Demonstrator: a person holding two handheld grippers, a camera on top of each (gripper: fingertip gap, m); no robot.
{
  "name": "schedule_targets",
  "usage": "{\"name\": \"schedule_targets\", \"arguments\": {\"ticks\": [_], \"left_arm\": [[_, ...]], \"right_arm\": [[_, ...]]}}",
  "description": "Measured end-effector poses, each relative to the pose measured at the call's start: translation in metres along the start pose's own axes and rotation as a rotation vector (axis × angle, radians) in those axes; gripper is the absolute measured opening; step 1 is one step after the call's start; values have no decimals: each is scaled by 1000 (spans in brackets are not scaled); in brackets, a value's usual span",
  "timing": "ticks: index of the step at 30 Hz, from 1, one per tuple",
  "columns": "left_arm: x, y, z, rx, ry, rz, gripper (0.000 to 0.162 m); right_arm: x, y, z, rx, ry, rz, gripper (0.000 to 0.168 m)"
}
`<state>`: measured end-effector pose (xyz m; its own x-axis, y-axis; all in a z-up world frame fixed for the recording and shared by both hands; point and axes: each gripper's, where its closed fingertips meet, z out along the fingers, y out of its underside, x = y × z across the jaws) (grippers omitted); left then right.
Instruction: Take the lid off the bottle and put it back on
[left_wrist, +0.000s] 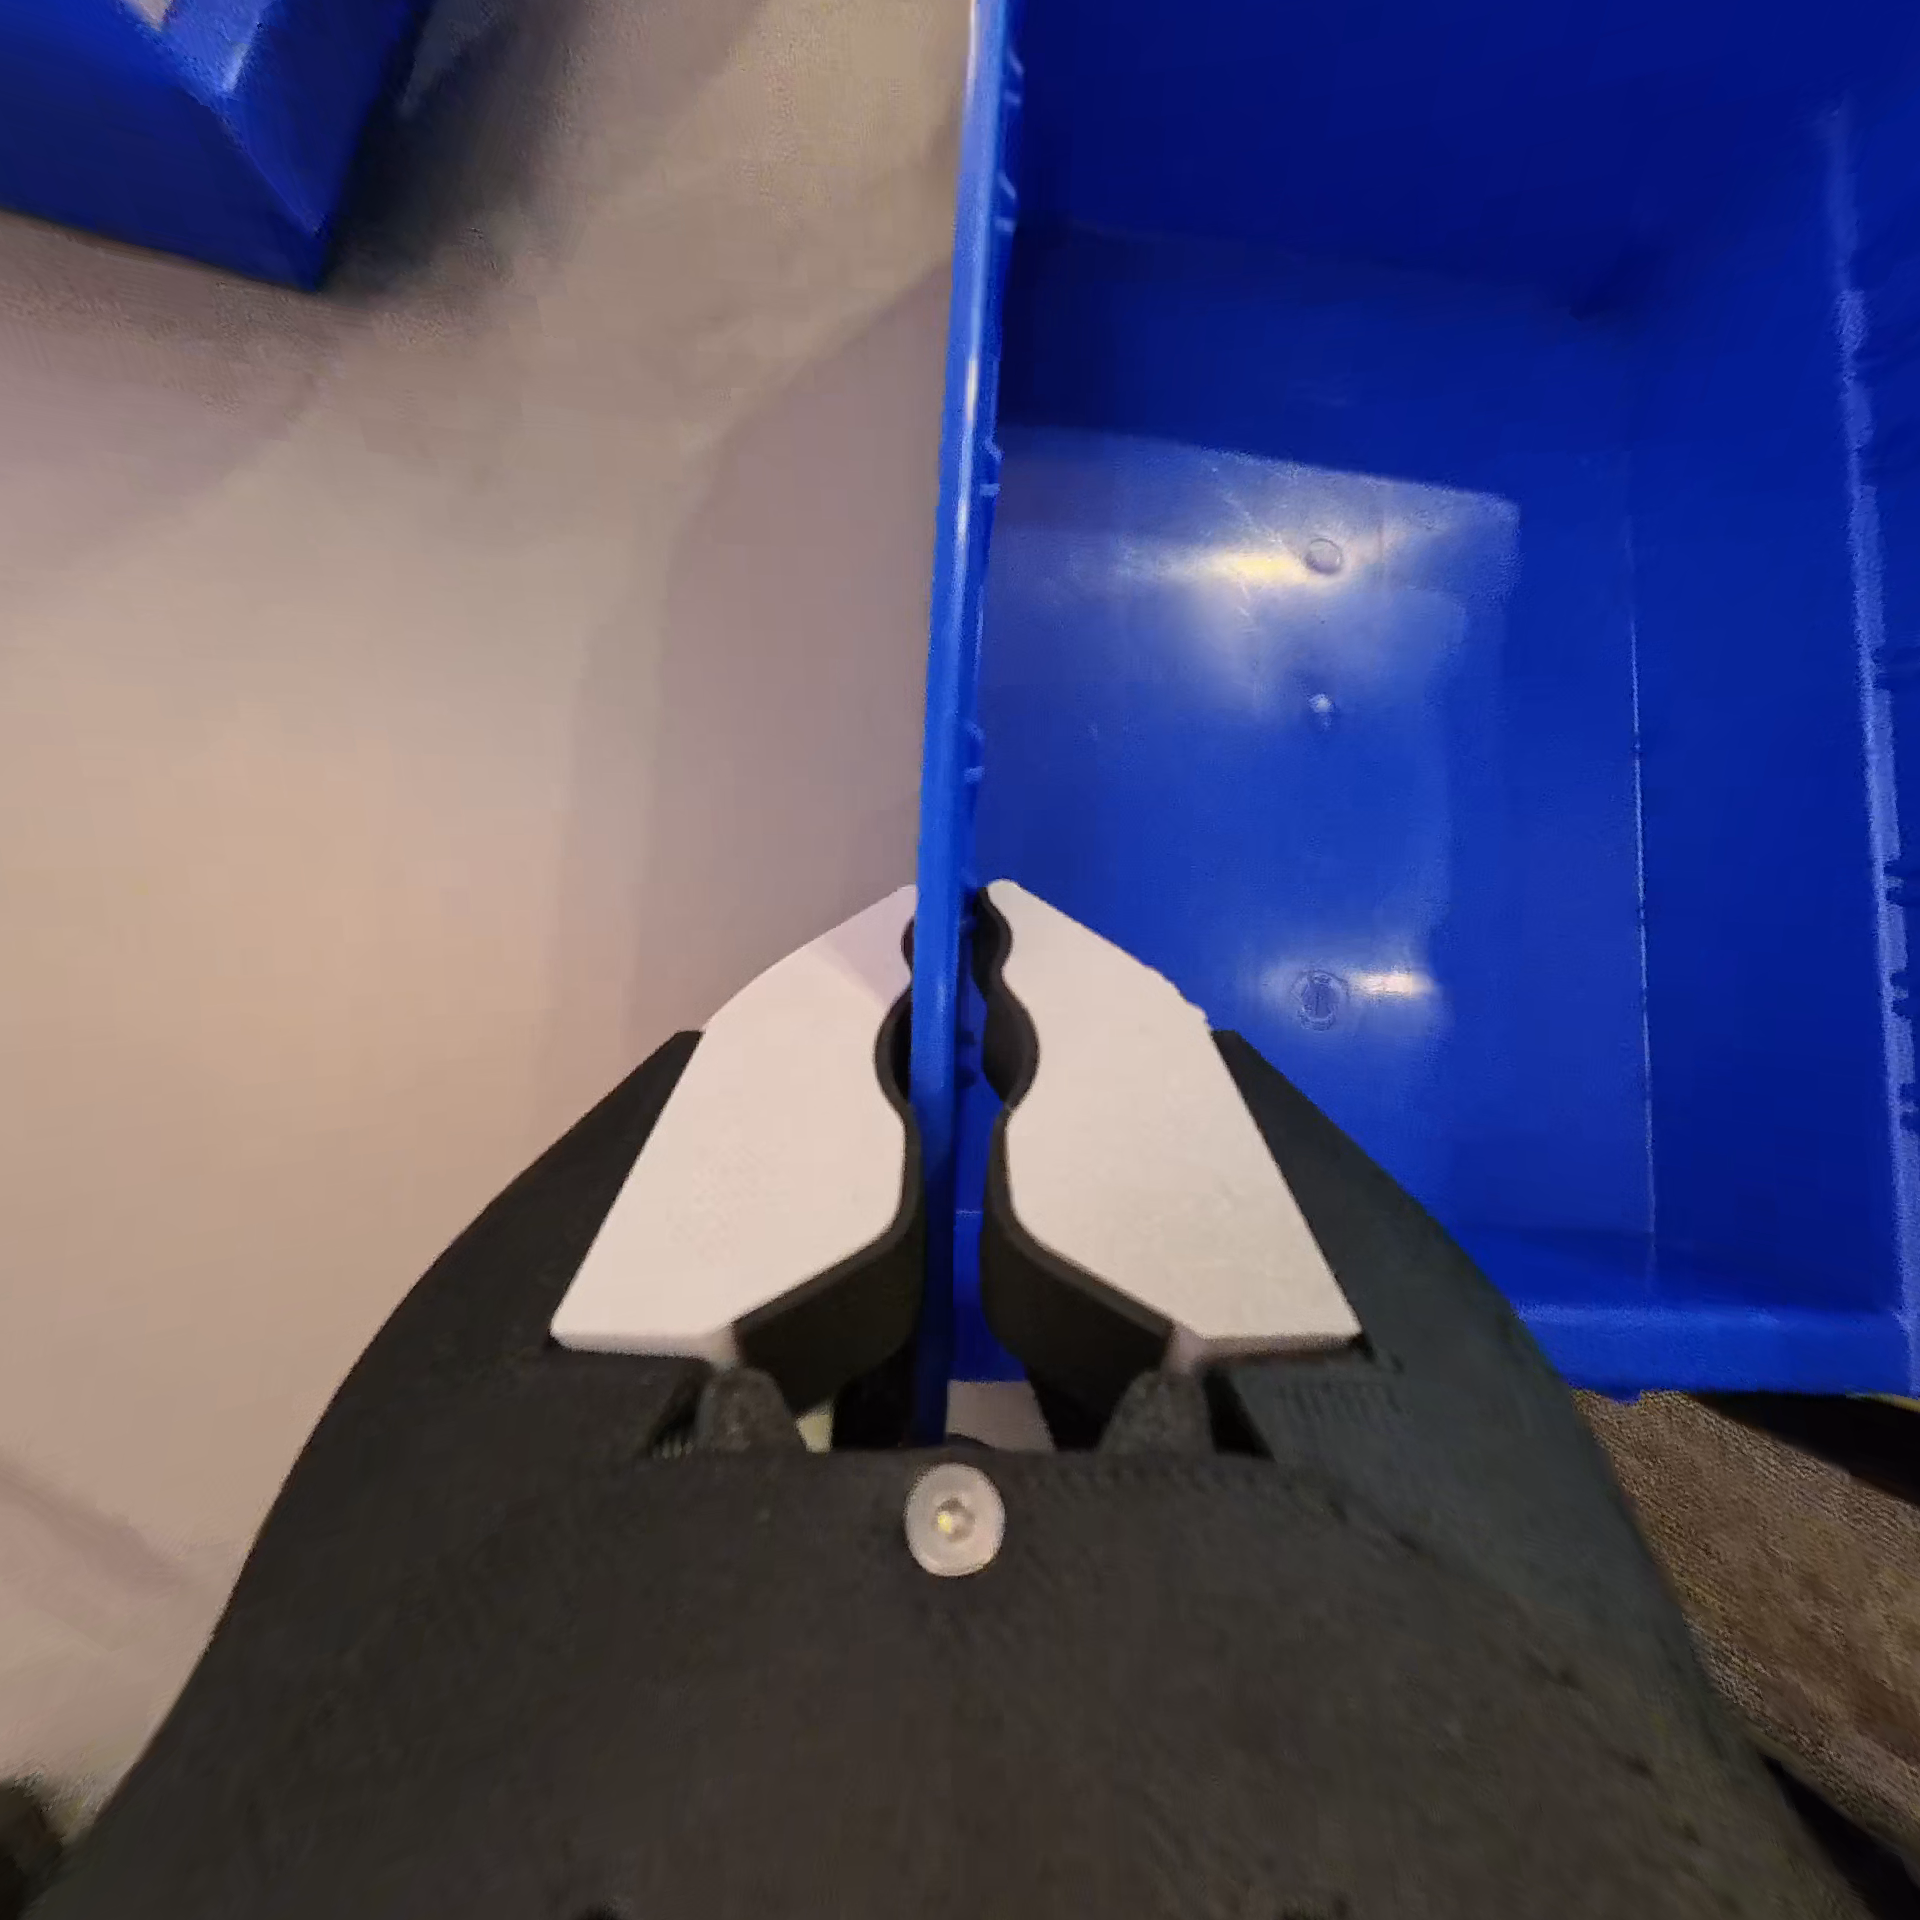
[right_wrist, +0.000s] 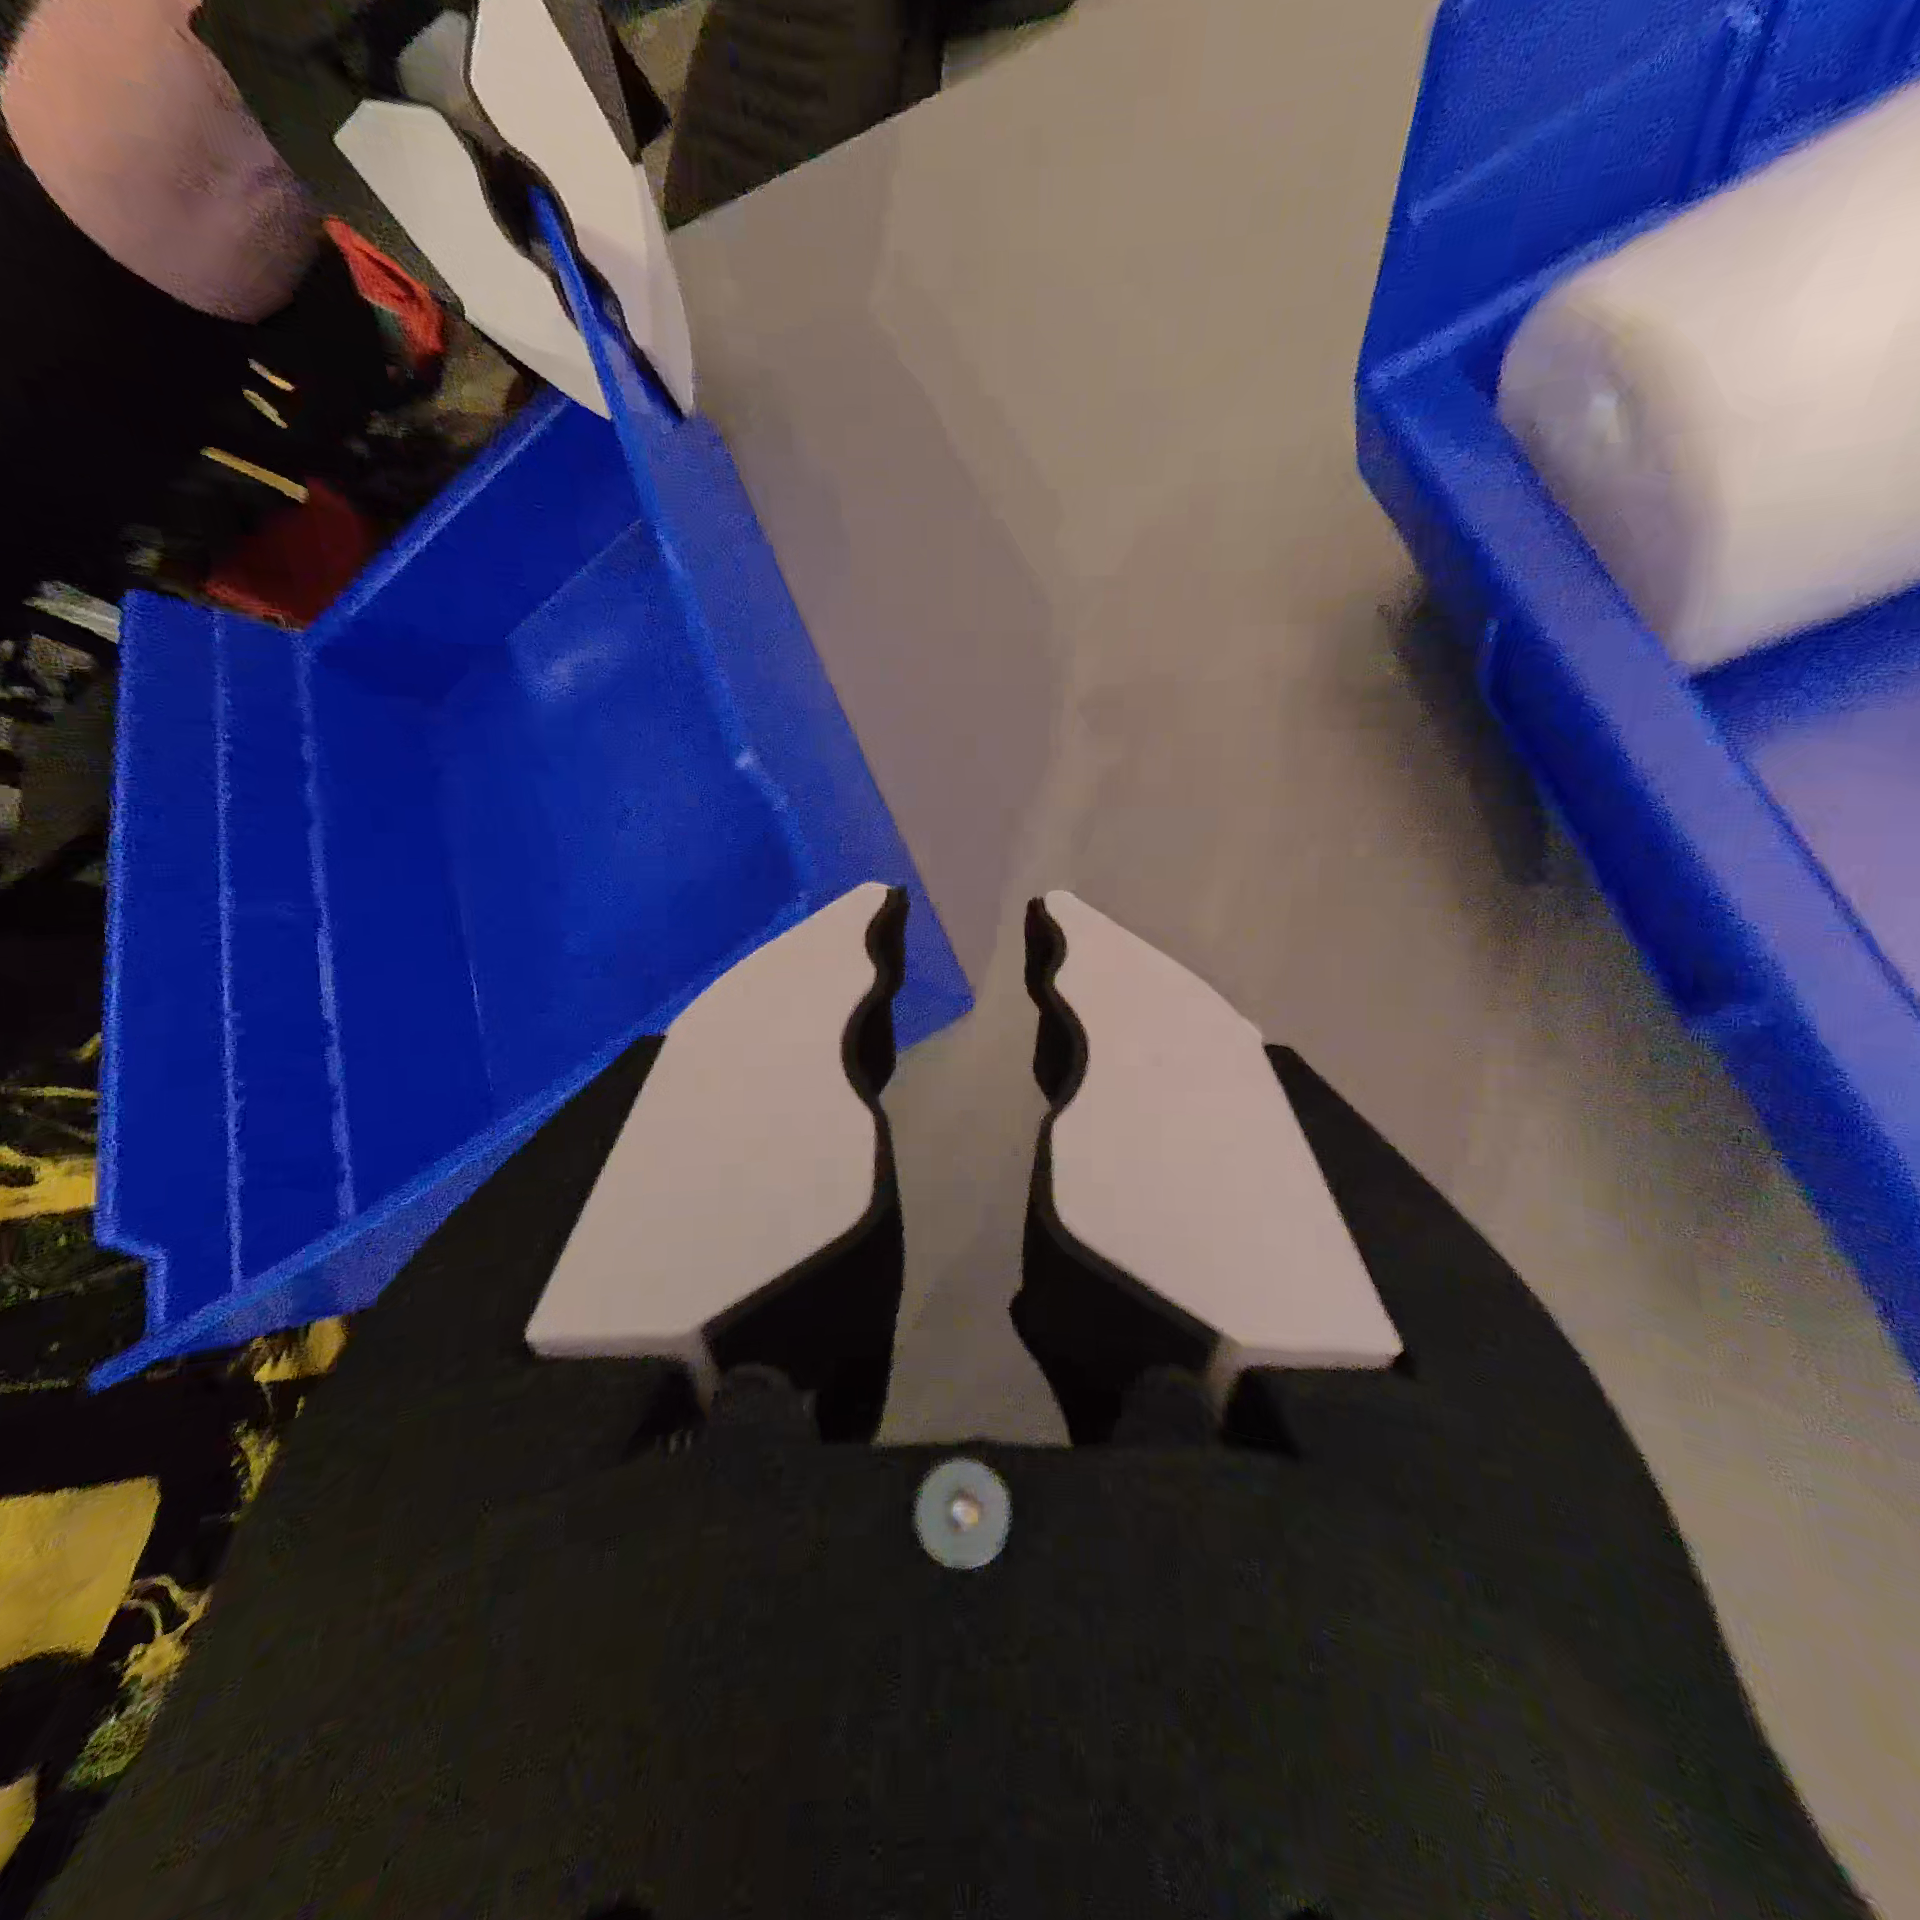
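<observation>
My left gripper (left_wrist: 948, 904) is shut on the side wall of an empty blue bin (left_wrist: 1299, 779), one finger inside and one outside. In the right wrist view the same left gripper (right_wrist: 644, 400) clamps that bin (right_wrist: 468, 831) at its far corner. My right gripper (right_wrist: 961, 909) is open and empty, above the grey table between two bins. A white bottle-like object (right_wrist: 1714, 416) lies in the second blue bin (right_wrist: 1558, 779) at the right. It is blurred and I cannot make out its lid.
The grey table (right_wrist: 1091, 520) runs between the two bins. The second blue bin also shows at the top left of the left wrist view (left_wrist: 177, 135). A person's hand (right_wrist: 135, 156) holds the left gripper. Dark and yellow patterned floor (right_wrist: 62, 1538) lies beyond the table's left edge.
</observation>
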<state>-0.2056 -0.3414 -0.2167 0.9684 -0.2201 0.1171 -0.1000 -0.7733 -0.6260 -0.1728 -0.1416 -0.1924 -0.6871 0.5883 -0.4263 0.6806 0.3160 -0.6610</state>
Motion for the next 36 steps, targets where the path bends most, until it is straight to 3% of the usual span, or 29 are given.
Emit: {"name": "schedule_targets", "arguments": {"ticks": [1,8,10,12,16,19,20,27,31,36], "left_arm": [[4,-9,8,-2,2,4,6],[31,-101,86,13,-33,-18,5],[39,-133,113,31,-43,-65,5],[47,-167,141,50,-65,-81,5],[70,-238,199,131,-21,-227,8],[90,-285,241,186,0,-272,9],[95,-299,253,209,-3,-290,9],[154,-368,311,336,100,-375,29],[172,-401,334,340,183,-413,46],[178,-449,373,362,221,-435,65]], "right_arm": [[-9,16,-18,4,31,11,28],[-82,142,-146,94,250,186,66],[-99,174,-180,121,407,216,80],[-115,197,-211,187,591,204,81],[-157,227,-217,258,704,216,86],[-147,261,-225,288,846,377,101],[-145,267,-235,357,868,425,98],[-97,351,-295,432,895,715,108],[-58,377,-361,436,881,734,68],[9,399,-431,334,789,744,44]]}}
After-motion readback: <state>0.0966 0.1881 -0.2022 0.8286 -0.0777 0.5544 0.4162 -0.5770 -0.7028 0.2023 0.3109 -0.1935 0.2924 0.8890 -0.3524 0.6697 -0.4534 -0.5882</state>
